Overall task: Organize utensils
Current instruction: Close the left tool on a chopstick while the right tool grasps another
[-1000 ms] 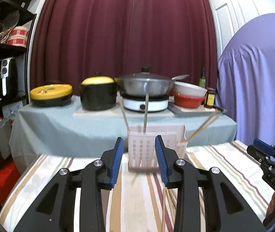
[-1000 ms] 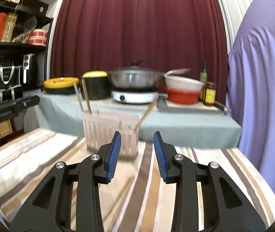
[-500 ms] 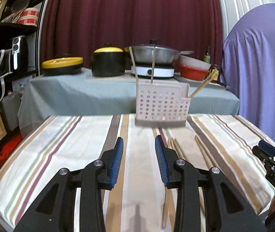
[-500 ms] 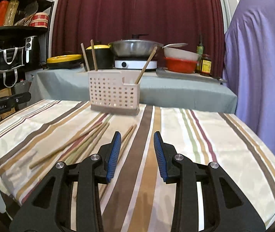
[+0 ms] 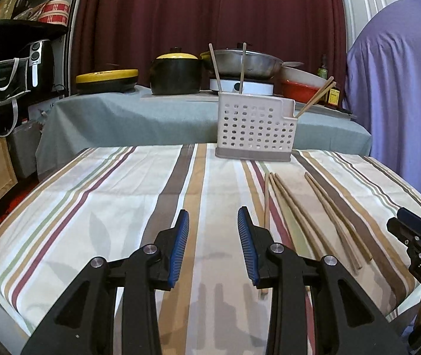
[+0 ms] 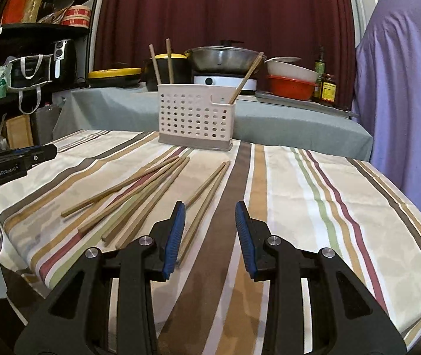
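A beige perforated utensil holder stands at the far edge of the striped table, also in the right wrist view. Several wooden chopsticks stand in it, some upright on its left, others leaning out on its right. Several loose wooden chopsticks lie on the cloth in front of it, also in the right wrist view. My left gripper is open and empty, left of the loose chopsticks. My right gripper is open and empty, just right of a chopstick pair.
The striped tablecloth covers the table. Behind it a grey-covered counter holds a black pot, a yellow lid, a wok on a burner and bowls. A black shelf stands at left, a purple-draped shape at right.
Both grippers have pulled back and risen from the holder, so the table and the loose chopsticks have come into view. Both stay open and empty.
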Demonstrator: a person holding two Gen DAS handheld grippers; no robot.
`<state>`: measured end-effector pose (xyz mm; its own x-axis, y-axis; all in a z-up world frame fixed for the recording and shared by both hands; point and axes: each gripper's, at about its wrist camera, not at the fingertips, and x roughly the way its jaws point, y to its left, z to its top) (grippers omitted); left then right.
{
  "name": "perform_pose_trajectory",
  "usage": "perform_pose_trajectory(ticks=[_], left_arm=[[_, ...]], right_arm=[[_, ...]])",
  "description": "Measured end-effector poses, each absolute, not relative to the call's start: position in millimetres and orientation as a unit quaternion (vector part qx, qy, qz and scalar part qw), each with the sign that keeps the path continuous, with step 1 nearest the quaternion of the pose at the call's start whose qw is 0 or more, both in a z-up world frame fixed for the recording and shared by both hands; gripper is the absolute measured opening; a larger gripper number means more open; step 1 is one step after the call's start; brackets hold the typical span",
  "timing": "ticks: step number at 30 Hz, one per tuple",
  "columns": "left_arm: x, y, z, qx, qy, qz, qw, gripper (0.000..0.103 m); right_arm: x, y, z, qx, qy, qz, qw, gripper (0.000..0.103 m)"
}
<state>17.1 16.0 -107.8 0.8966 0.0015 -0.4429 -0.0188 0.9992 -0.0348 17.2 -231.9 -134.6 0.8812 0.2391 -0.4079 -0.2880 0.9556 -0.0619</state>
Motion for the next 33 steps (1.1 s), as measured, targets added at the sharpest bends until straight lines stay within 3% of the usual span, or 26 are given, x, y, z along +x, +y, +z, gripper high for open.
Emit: perform_pose_trajectory(ticks=[21,23,24,29,33], left_arm=[[11,3,-133,-0.017,0.251,-0.020,0.968,0.038],[11,0,-134,-0.015,0.253,-0.024,0.967,0.038],[11,-1,-135,-0.015,0.253,-0.026,0.967,0.038],[8,-6,-137,-0.009,0.256,-0.035,0.966,0.038],[8,-11,-138,-0.002,0.259,-0.043,0.965,0.038]], right_arm=[[27,-218,-167,-0.071,0.255,0.154,0.952,0.033],[27,-218,-168,-0.070,0.258,0.154,0.951,0.029],[28,-218,-168,-0.068,0.261,0.155,0.950,0.021],[30,-220,-169,-0.065,0.266,0.155,0.949,0.011],[30,-224,-168,-0.062,0.264,0.149,0.951,0.009]])
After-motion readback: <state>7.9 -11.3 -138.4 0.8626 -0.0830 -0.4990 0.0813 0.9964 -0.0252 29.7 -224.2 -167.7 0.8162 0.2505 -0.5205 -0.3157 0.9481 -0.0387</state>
